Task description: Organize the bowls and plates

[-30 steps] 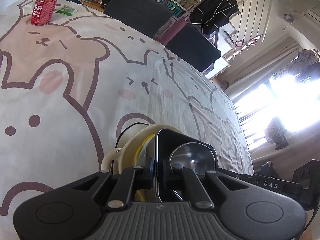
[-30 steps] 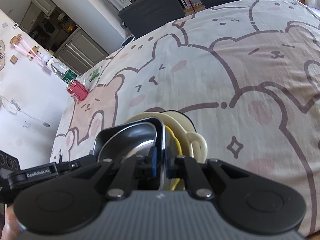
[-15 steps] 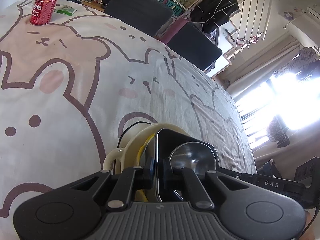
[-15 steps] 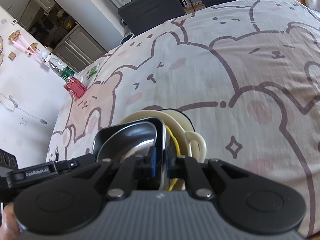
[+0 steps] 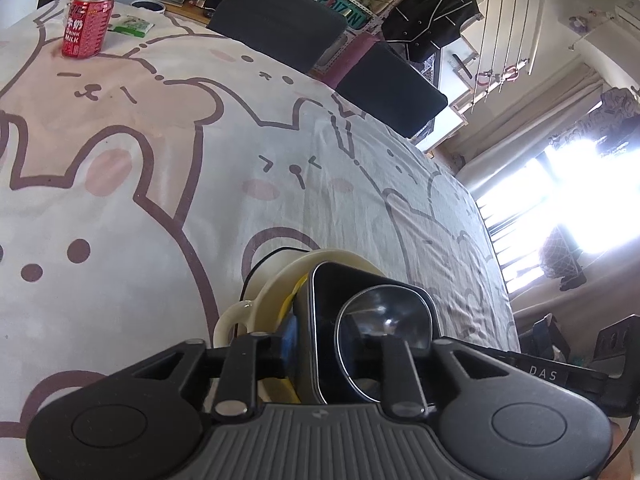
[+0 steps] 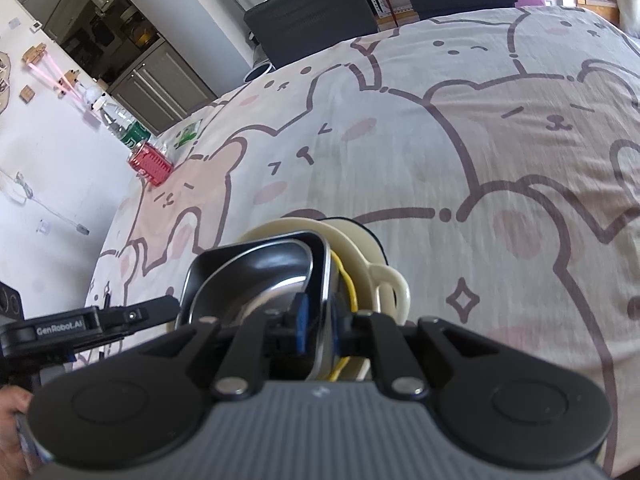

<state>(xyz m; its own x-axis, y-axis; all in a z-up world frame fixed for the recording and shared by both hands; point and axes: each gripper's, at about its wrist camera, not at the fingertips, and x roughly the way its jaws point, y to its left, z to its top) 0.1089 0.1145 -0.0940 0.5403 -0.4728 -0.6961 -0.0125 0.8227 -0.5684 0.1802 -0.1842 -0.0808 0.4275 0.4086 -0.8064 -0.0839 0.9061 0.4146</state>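
A stack of dishes is carried over the bear-print tablecloth (image 5: 168, 216); a black square dish with a shiny metal inside (image 5: 372, 320) sits on top, and a cream bowl with a loop handle (image 5: 264, 304) is nested beneath it, with a yellow edge showing between the two. The stack is gripped from both sides; the left gripper (image 5: 308, 344) is pinched on one wall of the black dish, one blue-padded finger outside and the other inside; the right gripper (image 6: 318, 330) is pinched on the opposite wall in the same manner. Whether the stack rests on the cloth or is held just above it cannot be told from either wrist view.

The step in hand is judged to be the shifting or setting down of the nested stack. It would be done well if both grippers were kept level with each other, so that the dish is not tipped and the bowl below is not disturbed; the two grips should be moved together and at one pace, since a thin smooth wall can slip between pads; the stack should be lowered until the cream bowl is plainly seated before either pinch is relaxed. The red milk can (image 5: 86, 24) stands well apart at the far corner, so it need not be avoided.
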